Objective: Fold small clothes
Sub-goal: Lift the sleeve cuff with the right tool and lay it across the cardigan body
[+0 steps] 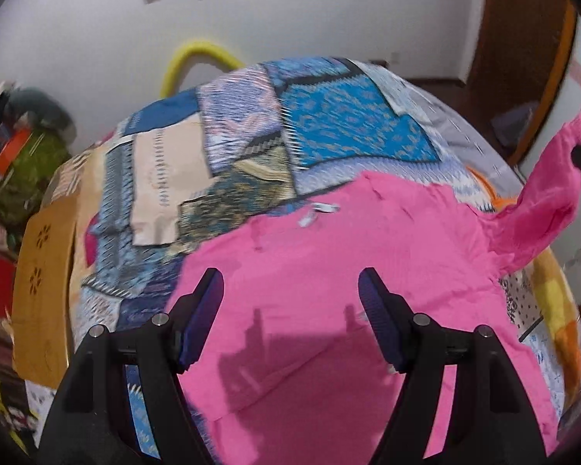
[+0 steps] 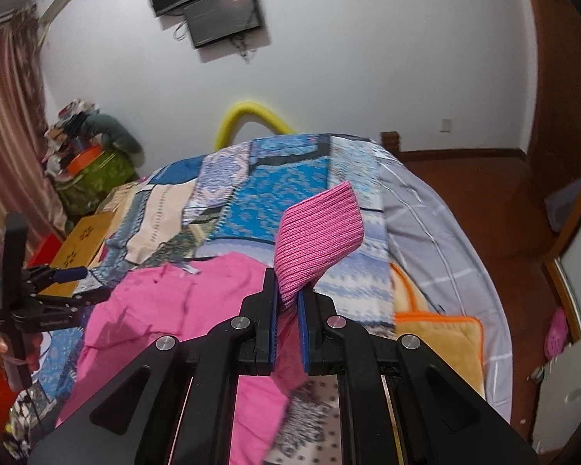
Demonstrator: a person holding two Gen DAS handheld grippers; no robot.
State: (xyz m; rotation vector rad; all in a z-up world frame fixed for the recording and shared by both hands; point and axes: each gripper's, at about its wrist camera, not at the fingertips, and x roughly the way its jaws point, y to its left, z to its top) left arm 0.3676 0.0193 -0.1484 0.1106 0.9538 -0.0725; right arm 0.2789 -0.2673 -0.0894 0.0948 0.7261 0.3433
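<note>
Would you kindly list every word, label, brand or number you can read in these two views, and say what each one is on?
No text here can be read.
White garment tag on the pink garment: blurred, no print can be made out.
Pale lettering on the side of the left gripper, seen from the right wrist view: too small and blurred to read.
Wall-mounted screen: dark, shows no text.

Left wrist camera looks steeply down, close over the pink garment [image 1: 329, 271] on the patchwork bedspread [image 1: 321, 124]. Right wrist camera sits further back, angled shallower, catching the wall-mounted screen [image 2: 222, 13]. Both share the bedspread, the garment and the yellow tube [image 1: 193, 58] at the far wall.
</note>
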